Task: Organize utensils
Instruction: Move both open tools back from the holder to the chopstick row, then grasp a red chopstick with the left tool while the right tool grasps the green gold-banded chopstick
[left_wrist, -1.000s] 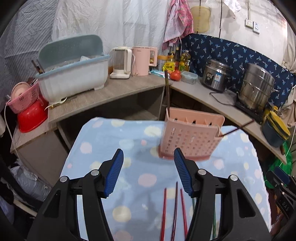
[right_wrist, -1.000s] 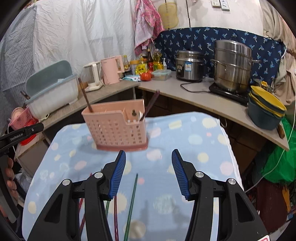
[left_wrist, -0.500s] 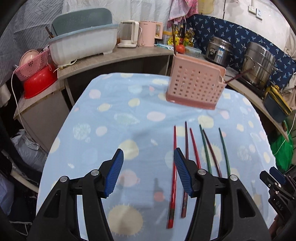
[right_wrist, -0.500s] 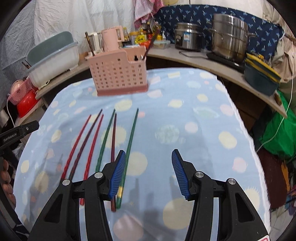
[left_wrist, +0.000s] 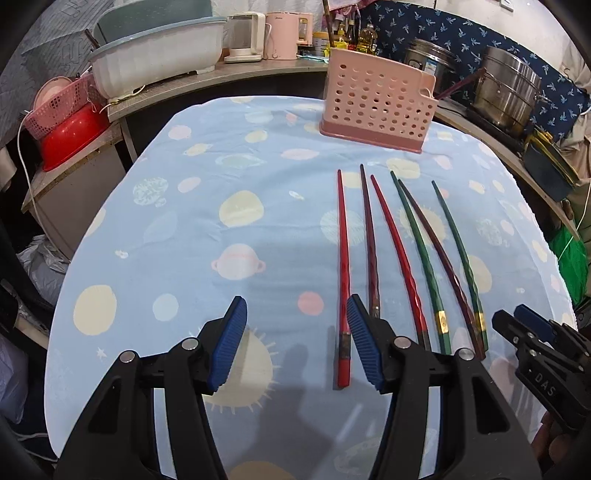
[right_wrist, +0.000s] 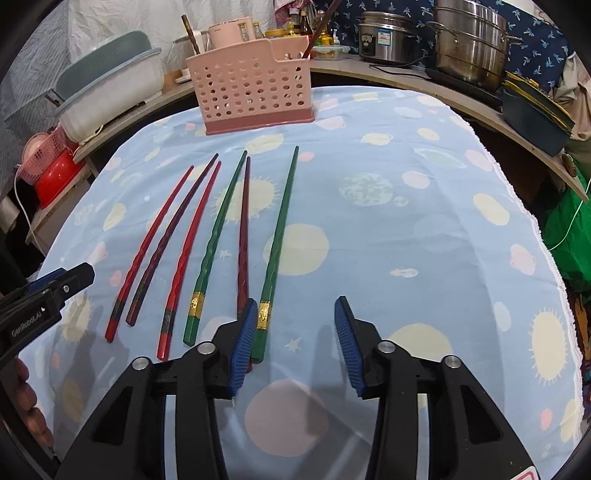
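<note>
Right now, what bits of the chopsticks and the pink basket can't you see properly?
- Right wrist view: the near end of the dark red chopstick is hidden behind the right hand-held gripper, whose jaws are closing with nothing between them.
- Left wrist view: the left hand-held gripper covers the near ends of several chopsticks.
- Both views: the pink utensil basket hides the lower parts of the sticks standing inside it.
</note>
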